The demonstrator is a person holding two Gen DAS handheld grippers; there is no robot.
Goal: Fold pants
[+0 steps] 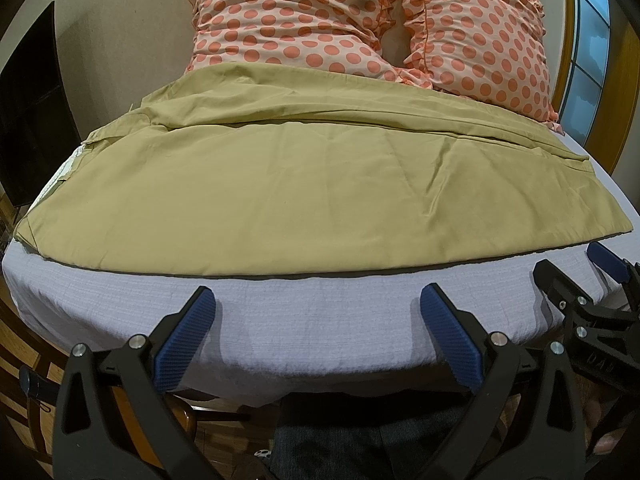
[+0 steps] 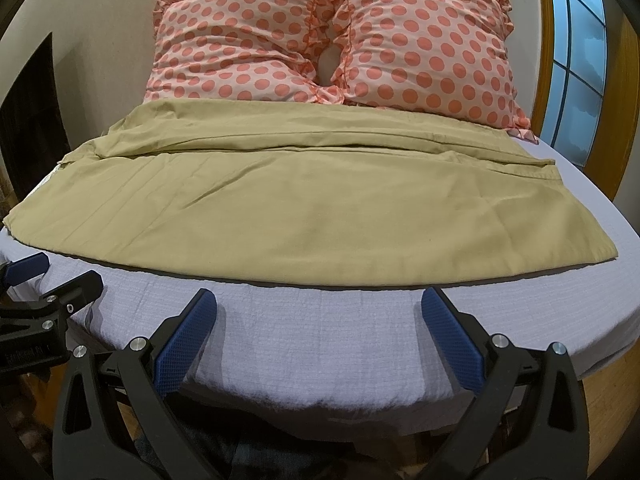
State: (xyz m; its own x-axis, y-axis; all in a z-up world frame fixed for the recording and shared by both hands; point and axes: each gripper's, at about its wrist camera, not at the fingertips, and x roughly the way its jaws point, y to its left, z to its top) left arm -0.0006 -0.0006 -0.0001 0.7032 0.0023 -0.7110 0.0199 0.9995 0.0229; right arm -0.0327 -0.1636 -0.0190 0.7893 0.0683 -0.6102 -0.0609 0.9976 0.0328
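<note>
Khaki pants point(image 1: 280, 184) lie flat across the bed, one leg laid over the other, waist at the left and hems at the right; they also show in the right wrist view point(image 2: 288, 208). My left gripper point(image 1: 318, 300) is open and empty, just short of the pants' near edge, above the lavender sheet point(image 1: 320, 332). My right gripper point(image 2: 320, 302) is open and empty, also just before the near edge. The right gripper's fingers point(image 1: 608, 264) show at the right of the left wrist view; the left gripper's fingers point(image 2: 28, 268) show at the left of the right wrist view.
Two pink polka-dot pillows point(image 2: 248, 48) point(image 2: 432, 52) lean at the head of the bed behind the pants. A window with a wooden frame point(image 2: 576, 60) is at the right. The bed's near edge point(image 2: 320, 404) is just under my grippers, wooden floor below.
</note>
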